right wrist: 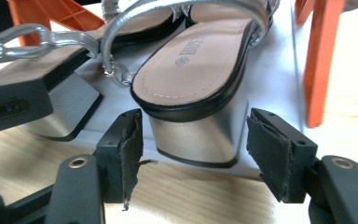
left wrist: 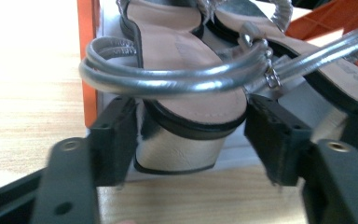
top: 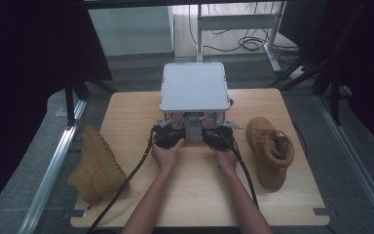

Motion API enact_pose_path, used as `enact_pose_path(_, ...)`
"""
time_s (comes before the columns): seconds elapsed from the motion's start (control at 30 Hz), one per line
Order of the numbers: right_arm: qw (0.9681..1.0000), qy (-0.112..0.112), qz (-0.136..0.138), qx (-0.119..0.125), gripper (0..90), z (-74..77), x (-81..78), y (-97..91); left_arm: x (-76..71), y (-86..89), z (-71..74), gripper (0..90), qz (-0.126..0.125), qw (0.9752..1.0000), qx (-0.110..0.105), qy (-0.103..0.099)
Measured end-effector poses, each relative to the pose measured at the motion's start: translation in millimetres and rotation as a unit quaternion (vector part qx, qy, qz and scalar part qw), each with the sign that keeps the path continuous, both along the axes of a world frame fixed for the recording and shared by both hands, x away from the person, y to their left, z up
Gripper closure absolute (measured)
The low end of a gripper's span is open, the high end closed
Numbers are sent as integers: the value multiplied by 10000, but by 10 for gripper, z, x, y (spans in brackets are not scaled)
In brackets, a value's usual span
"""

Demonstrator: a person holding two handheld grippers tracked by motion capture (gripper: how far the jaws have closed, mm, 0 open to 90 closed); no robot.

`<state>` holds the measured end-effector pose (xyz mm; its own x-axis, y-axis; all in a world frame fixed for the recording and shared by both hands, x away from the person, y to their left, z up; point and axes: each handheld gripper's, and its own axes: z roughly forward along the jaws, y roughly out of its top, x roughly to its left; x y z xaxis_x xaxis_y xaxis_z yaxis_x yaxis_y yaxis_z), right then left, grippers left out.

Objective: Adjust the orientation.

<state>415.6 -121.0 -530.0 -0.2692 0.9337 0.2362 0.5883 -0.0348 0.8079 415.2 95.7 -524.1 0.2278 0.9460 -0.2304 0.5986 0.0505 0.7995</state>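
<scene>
The left gripper (left wrist: 186, 140) stood wide, its jaws flanking the silver block heel of one sandal (left wrist: 182, 149) without pressing it. The right gripper (right wrist: 193, 149) gaped likewise around the other sandal's heel (right wrist: 196, 135), a gap on each side.

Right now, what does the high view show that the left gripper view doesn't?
High view: a right tan boot, a left tan boot and a grey square top. Left gripper view: a silver sandal heel between the open jaws, its looped strap and an orange leg. Both share the wooden table.
</scene>
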Motion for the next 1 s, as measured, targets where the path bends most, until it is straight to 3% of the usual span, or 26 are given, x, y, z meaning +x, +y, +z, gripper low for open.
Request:
enact_pose_path(0.13, 9996, -225, -28, -155, 462, 94, -99, -74, -127, 27, 59, 298, -88, 9998, 43, -169)
enact_pose_path(0.27, 9992, -316, -32, -223, 599, 163, -159, -147, -257, 82, 99, 360, -255, 9992, 100, -274)
enact_pose_path(0.37, 9993, -317, -102, -177, 742, 178, -179, -220, -324, 145, 93, 484, -341, 9990, 133, -239)
enact_pose_path(0.5, 9996, -225, -119, -100, 853, 157, -158, -294, -330, 233, 47, 684, -286, 9995, 39, -145)
enact_pose_path(0.57, 9997, -184, -113, -87, 881, 137, -142, -302, -309, 262, 15, 763, -258, 9996, 42, -94)
enact_pose_path(0.73, 9998, -84, -134, -77, 895, 65, -90, -280, -237, 295, -51, 879, -261, 9994, -219, 63)
enact_pose_path(1.0, 9998, 35, -211, -38, 896, -27, -7, -233, -154, 317, -71, 898, -190, 9991, -363, 141)
